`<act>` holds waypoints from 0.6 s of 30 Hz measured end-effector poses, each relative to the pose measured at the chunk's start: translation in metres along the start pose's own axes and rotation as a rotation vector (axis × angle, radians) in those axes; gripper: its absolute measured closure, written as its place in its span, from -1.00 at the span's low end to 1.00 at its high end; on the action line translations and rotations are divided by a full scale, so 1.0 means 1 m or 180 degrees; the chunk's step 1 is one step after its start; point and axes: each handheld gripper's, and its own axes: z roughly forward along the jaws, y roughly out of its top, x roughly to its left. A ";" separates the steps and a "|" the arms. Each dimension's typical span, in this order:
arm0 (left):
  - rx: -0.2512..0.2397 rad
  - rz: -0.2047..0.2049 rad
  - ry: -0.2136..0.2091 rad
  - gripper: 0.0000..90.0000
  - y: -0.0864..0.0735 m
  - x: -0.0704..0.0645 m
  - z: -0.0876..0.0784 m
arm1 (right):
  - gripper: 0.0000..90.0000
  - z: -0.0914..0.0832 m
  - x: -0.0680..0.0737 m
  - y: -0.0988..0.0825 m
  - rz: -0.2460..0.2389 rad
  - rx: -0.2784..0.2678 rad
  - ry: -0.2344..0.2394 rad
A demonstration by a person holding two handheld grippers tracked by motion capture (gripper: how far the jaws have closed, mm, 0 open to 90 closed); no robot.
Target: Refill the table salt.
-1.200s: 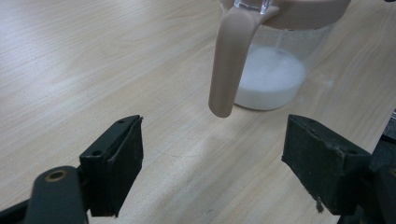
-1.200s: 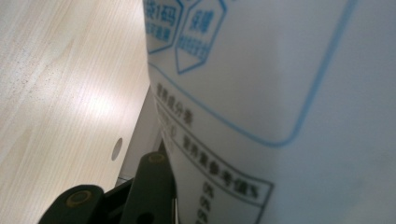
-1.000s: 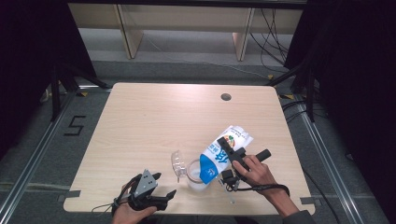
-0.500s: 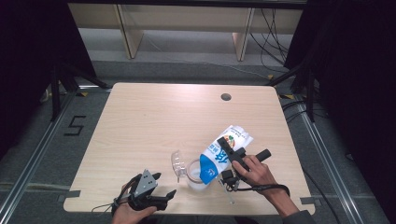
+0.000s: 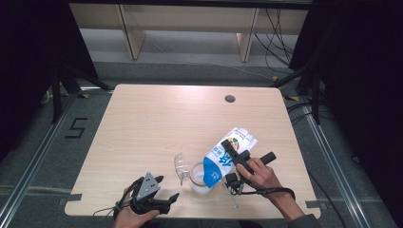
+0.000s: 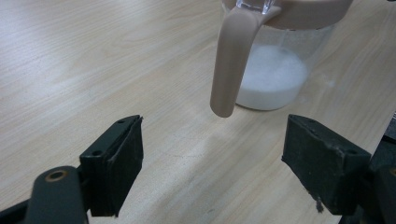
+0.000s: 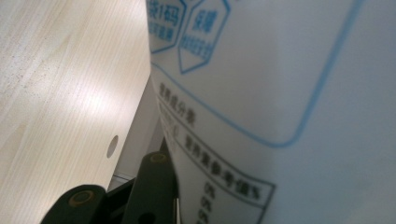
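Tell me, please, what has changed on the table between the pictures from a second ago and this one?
Nothing has visibly changed. The right gripper still clamps the tilted white-and-blue bag with its mouth over the clear plastic pitcher, which holds some white powder. The left gripper still rests open near the front edge of the light wooden table, empty, facing the pitcher's beige handle.

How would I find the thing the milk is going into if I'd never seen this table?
Look at the near edge of the wooden table, between the person's two hands. The jug stands there, just under the tipped blue-and-white carton held in the right gripper. It is the see-through one with white milk in the bottom and a beige rim and handle.
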 end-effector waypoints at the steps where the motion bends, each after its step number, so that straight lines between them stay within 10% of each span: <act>1: 0.0001 0.0002 0.0000 -0.56 0.000 0.000 0.000 | 0.53 0.000 0.000 0.000 0.0008 0.0007 -0.0003; 18: -0.0007 -0.0004 0.0001 -0.56 0.000 0.000 0.000 | 0.53 0.000 0.002 -0.001 0.0054 0.0027 0.0014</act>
